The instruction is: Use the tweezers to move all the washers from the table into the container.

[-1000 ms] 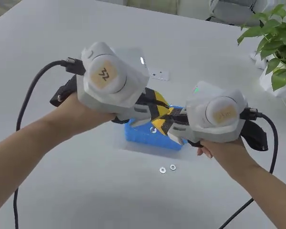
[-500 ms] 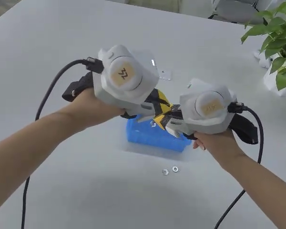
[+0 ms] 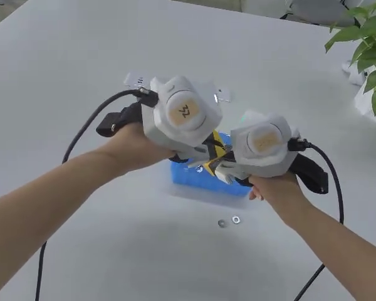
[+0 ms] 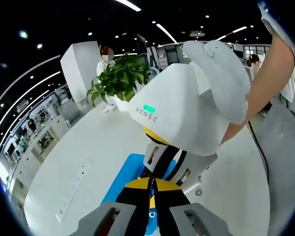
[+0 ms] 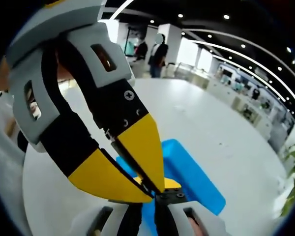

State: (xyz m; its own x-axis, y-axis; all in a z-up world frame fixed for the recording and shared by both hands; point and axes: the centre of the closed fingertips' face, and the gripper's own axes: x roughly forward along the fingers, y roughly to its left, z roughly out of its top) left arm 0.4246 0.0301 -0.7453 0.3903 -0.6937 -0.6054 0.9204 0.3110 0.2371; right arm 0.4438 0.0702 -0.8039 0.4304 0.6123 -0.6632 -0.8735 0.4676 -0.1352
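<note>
Right gripper view: left gripper at centre frame, jaws pressed together, perhaps pinching something thin, over blue container; right gripper jaw state could not be told; head view: two washers lay on table, lower centre.

Blue rectangular container sat on white table. One small silver washer lay flat on table near container, outside it; second washer just beside first.

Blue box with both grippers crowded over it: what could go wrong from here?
The left gripper and right gripper meet tip to tip above the blue container; a bump could shake loose anything pinched there. Two washers lie loose just outside it, where a hand might brush them away.
</note>
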